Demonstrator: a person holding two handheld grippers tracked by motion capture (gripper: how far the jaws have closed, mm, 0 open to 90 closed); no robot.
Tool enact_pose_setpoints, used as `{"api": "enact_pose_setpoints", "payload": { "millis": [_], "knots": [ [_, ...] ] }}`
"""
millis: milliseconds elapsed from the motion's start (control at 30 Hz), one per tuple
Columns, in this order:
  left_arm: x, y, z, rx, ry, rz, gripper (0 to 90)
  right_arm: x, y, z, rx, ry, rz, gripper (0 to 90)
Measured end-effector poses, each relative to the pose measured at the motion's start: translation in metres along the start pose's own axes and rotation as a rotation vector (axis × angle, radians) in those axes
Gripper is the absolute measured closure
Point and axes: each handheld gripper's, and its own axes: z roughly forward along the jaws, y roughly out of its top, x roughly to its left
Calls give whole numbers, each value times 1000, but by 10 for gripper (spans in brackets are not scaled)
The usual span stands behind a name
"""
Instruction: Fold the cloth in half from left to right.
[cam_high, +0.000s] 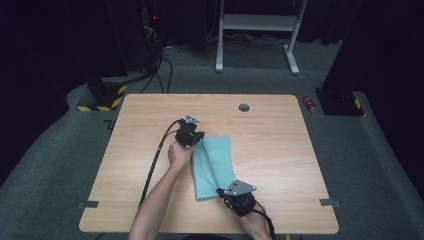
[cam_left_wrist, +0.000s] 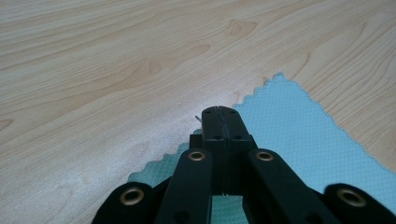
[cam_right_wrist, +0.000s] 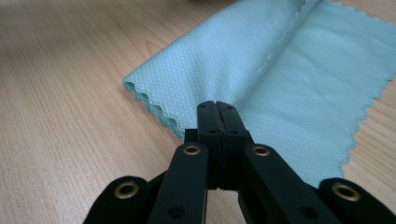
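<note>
Step in hand, by the look of it: folding of the teal cloth (cam_high: 214, 167) lengthwise, mid-fold. Lies near the middle of the wooden table (cam_high: 150, 125), toward the person's side, left portion doubled over the right portion, scalloped edges visible.

Left gripper (cam_left_wrist: 219, 112): jaws pressed together, at the far end of the cloth in the high view, at a scalloped corner; tip looks to pinch the edge, though the cloth between the jaws is hard to make out. Right gripper (cam_right_wrist: 217, 108): jaws closed flush, at the near end, over the folded layer; whether fabric is actually caught, cannot tell.

Next move, as a judgement: carry both ends across together, keeping edges parallel and tension even, then release once the edges align. Risk: skewed fold if one end leads.

Containers: none on the table; nothing to report as contents.
</note>
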Motion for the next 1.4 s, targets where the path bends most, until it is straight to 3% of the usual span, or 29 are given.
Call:
{"api": "enact_pose_setpoints", "payload": {
  "millis": [433, 733, 1400],
  "knots": [
    [-21, 15, 17, 5, -47, 13, 900, -9, -13, -11, 1, -25, 34, 900],
    [-38, 26, 35, 35, -65, 50, 900, -14, -20, -17, 0, -37, 63, 900],
    [-54, 35, 55, 59, -67, 86, 900, -24, -26, -23, 29, -67, 84, 899]
  ]
}}
